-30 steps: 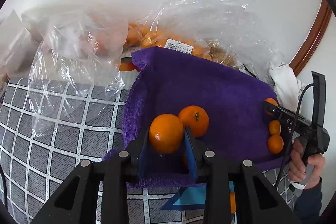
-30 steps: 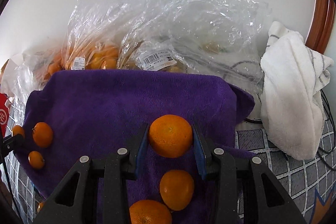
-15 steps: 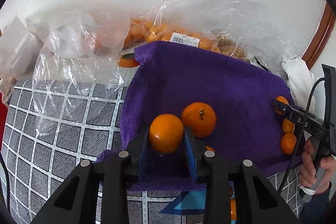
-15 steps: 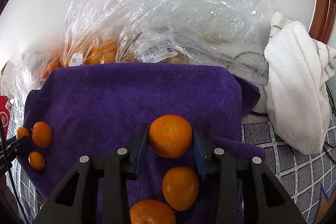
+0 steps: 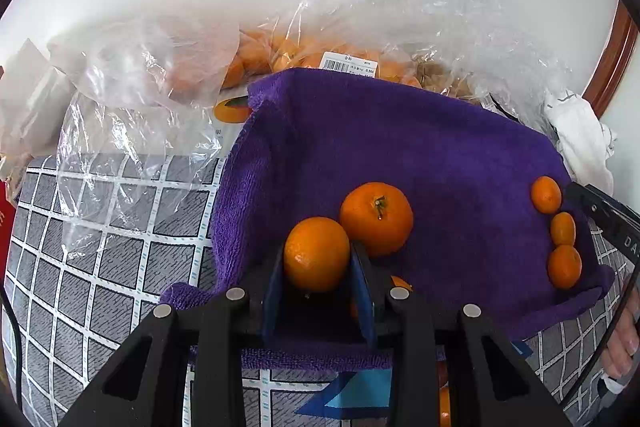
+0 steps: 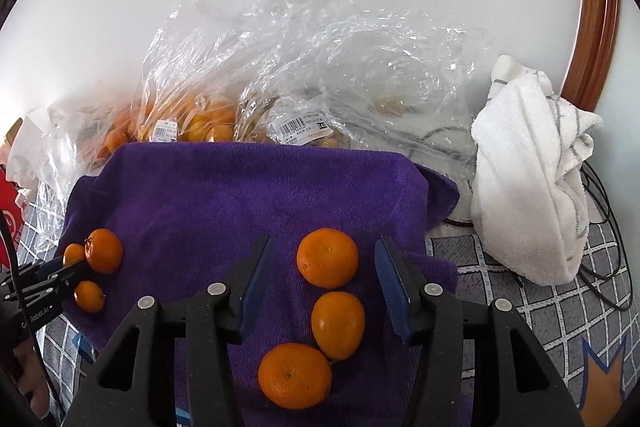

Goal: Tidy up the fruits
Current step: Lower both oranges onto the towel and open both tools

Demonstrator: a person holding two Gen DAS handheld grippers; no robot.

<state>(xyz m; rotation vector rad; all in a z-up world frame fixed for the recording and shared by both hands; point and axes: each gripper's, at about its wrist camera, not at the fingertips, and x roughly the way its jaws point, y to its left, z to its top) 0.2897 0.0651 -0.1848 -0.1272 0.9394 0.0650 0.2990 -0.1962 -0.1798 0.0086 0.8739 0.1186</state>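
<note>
My right gripper [image 6: 322,283] was opening, pads clear of a mandarin [image 6: 327,257] resting on the purple towel [image 6: 224,195], third in its row. My left gripper [image 5: 316,267] clamped another mandarin [image 5: 316,253], unplaced. Bagged fruit [image 6: 200,125] remained, I judged.

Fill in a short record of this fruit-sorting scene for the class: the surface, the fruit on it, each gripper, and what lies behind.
surface: purple towel on a checked cloth
right group: three oranges in a row on the towel
left gripper: shut on an orange
right gripper: jaws opening, top orange lying free between them
behind: clear bags of fruit, white towel
</note>
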